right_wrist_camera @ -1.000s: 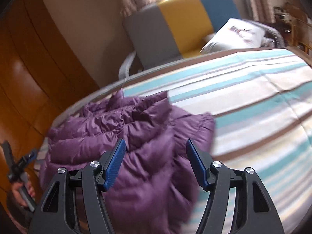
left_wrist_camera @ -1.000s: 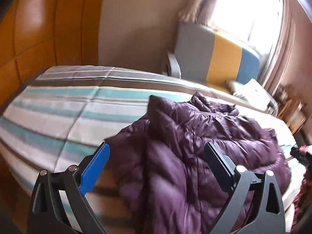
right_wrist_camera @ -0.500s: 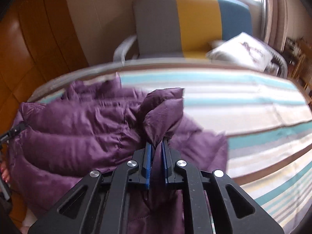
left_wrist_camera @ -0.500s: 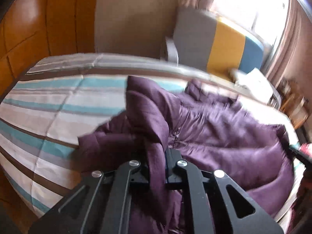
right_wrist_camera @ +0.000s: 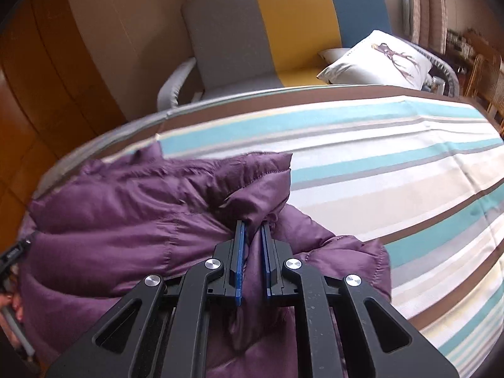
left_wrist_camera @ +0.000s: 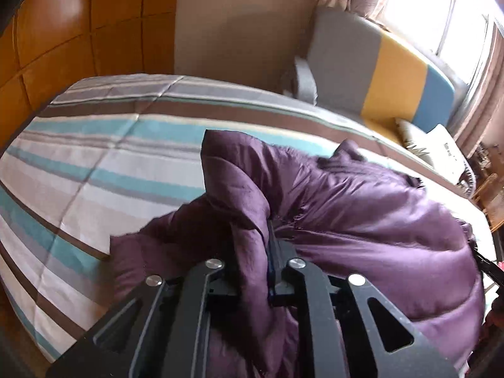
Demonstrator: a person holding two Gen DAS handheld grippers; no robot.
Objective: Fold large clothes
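A large purple puffer jacket [left_wrist_camera: 362,220] lies crumpled on a striped bed [left_wrist_camera: 110,163]. My left gripper [left_wrist_camera: 252,239] is shut on a fold of the jacket's edge, and the fabric drapes over its jaws and hides the fingertips. In the right wrist view the jacket [right_wrist_camera: 126,214] spreads to the left on the bed [right_wrist_camera: 393,163]. My right gripper [right_wrist_camera: 253,230] is shut on a bunched fold of the jacket, with blue pads pressed on both sides of the fabric.
A grey, yellow and blue armchair [right_wrist_camera: 283,25] with a white cushion [right_wrist_camera: 378,60] stands behind the bed, under a bright window. Wooden wall panels [left_wrist_camera: 63,31] are on the left. The other gripper shows at the far left edge of the right wrist view [right_wrist_camera: 12,252].
One second ago both grippers were open above the jacket. Both have closed on folds of it and have lifted the fabric slightly.
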